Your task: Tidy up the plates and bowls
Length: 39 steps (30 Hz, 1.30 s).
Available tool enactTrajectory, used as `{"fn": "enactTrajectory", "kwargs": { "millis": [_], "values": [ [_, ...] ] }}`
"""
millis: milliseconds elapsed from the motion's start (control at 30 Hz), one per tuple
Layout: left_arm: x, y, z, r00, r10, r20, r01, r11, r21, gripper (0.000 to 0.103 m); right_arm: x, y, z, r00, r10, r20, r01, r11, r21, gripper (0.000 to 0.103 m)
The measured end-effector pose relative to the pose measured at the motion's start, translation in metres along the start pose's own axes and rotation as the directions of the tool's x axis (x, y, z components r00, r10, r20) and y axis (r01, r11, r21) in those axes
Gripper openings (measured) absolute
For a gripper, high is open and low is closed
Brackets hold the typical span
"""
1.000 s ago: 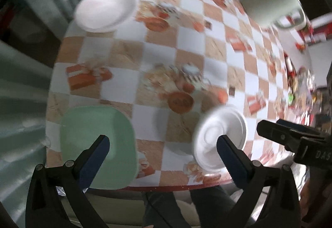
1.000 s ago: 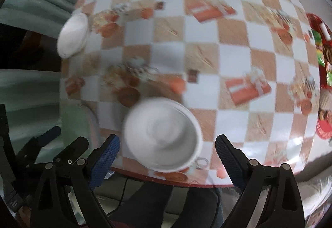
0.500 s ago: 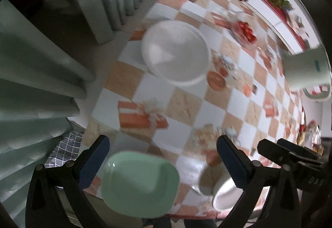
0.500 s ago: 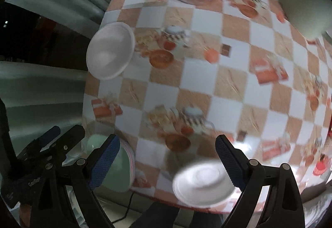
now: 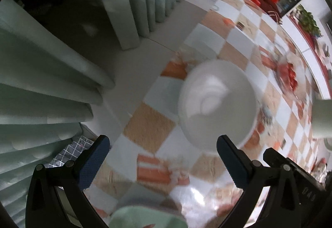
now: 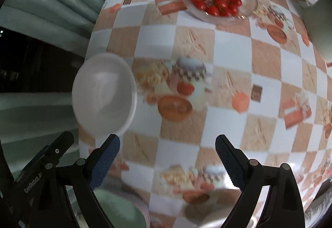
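White bowl point(image 5: 216, 106) now centred just ahead of left gripper point(image 5: 161, 160), wide open, empty; green plate point(image 5: 145, 218) passed under. Right gripper point(image 6: 167, 160) likewise open, empty. Bowl pick judged next.

In the right wrist view, the white lettering "GenRobot" is read on the black plastic body of the left tool point(image 6: 44, 174) at the lower left edge; the characters after it are too blurred to be made out. In the left wrist view, pale embossed characters are seen on the black body of the right tool point(image 5: 298, 184), but they cannot be read with certainty.
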<state>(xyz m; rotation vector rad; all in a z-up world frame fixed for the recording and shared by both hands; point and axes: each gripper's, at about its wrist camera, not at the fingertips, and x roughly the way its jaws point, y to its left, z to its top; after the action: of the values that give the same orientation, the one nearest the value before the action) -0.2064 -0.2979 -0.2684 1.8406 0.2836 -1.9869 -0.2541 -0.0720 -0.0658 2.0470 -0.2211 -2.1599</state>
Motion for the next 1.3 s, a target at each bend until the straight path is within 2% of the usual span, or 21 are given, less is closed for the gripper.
{"fn": "enactTrajectory", "kwargs": {
  "millis": [267, 333, 400, 533, 567, 600, 633, 700, 767, 833, 933, 1067, 1300],
  "values": [
    [0.034, -0.006, 0.028, 0.999, 0.046, -0.011, -0.046, 0.998, 0.035, 0.099, 0.028, 0.021, 0.020, 0.999, -0.032, 0.032, 0.034, 0.998, -0.049, 0.092],
    [0.043, -0.007, 0.033, 0.999, 0.032, -0.025, -0.031, 0.999, 0.042, 0.098, 0.038, 0.022, 0.025, 0.999, -0.042, 0.014, 0.042, 0.998, -0.047, 0.063],
    [0.053, -0.011, 0.039, 0.999, 0.021, -0.042, -0.018, 0.998, 0.064, 0.089, 0.050, 0.020, 0.028, 0.999, -0.040, -0.012, 0.040, 0.998, -0.038, 0.057],
    [0.066, -0.017, 0.042, 0.998, 0.014, -0.055, -0.009, 0.995, 0.100, 0.076, 0.058, 0.020, 0.032, 1.000, 0.001, -0.003, -0.001, 0.999, -0.039, 0.057],
    [0.069, -0.021, 0.041, 0.998, 0.014, -0.059, -0.007, 0.993, 0.116, 0.068, 0.061, 0.024, 0.033, 1.000, 0.002, -0.006, -0.003, 0.998, -0.059, 0.057],
    [0.070, -0.024, 0.040, 0.998, 0.008, -0.063, 0.000, 0.992, 0.129, 0.059, 0.062, 0.026, 0.033, 1.000, 0.009, -0.007, -0.010, 0.997, -0.070, 0.055],
    [0.072, -0.028, 0.038, 0.998, 0.000, -0.066, 0.009, 0.990, 0.144, 0.054, 0.063, 0.029, 0.034, 1.000, 0.029, -0.009, -0.029, 0.997, -0.075, 0.044],
    [0.069, -0.038, 0.034, 0.999, 0.005, -0.042, 0.003, 0.981, 0.194, 0.042, 0.064, 0.030, 0.034, 0.997, 0.069, -0.019, -0.070, 0.994, -0.079, 0.032],
    [0.068, -0.047, 0.032, 0.999, 0.002, -0.051, 0.010, 0.971, 0.237, 0.034, 0.063, 0.030, 0.033, 0.997, 0.070, -0.023, -0.072, 0.993, -0.089, 0.031],
    [0.068, -0.058, 0.025, 0.998, 0.000, -0.058, 0.016, 0.960, 0.278, 0.034, 0.064, 0.028, 0.030, 0.997, 0.076, -0.030, -0.078, 0.993, -0.084, 0.019],
    [0.070, -0.069, 0.013, 0.997, -0.010, -0.071, 0.032, 0.949, 0.313, 0.034, 0.060, 0.009, 0.022, 0.997, 0.066, -0.046, -0.069, 0.996, -0.062, 0.019],
    [0.067, -0.091, -0.016, 0.996, -0.020, -0.092, 0.055, 0.918, 0.392, 0.033, 0.060, -0.015, 0.005, 0.995, 0.070, -0.076, -0.072, 0.997, -0.025, 0.018],
    [0.065, -0.123, -0.062, 0.992, -0.029, -0.125, 0.085, 0.879, 0.469, 0.034, 0.054, -0.064, -0.032, 0.991, 0.064, -0.115, -0.058, 0.997, 0.053, 0.019]
  ]
}}
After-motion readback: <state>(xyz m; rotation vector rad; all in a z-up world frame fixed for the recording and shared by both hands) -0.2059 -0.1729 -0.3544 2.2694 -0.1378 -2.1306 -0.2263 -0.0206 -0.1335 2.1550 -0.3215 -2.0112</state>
